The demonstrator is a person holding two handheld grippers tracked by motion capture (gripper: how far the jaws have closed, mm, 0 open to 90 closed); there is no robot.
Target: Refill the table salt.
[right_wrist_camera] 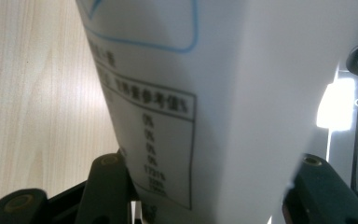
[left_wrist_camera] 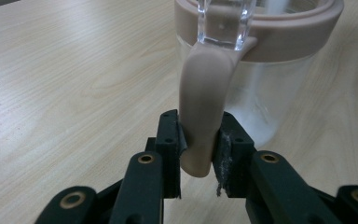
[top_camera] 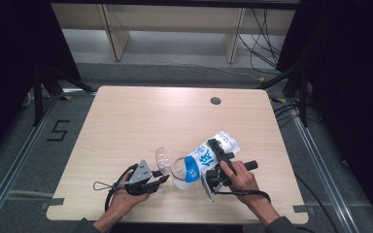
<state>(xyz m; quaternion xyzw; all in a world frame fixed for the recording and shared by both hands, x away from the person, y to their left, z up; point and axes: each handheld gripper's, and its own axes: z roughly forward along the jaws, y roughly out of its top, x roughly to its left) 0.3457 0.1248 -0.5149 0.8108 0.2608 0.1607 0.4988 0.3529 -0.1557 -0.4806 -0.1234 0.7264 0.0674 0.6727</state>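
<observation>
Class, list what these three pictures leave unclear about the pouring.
- Carton spout: cut off by the right gripper view's top edge.
- Jug contents: too small in the high view; rim cropped in the left gripper view.
- Carton print: blurred.

Surface [top_camera: 126, 121] – light wood-grain top, rounded corners, dark round grommet hole [top_camera: 215, 101] near the far edge, right of centre. Directly on it: one clear jug [top_camera: 177, 171] with a beige rim band and handle, standing upright near the front edge – its clear lid [top_camera: 162, 159] flipped open.
</observation>
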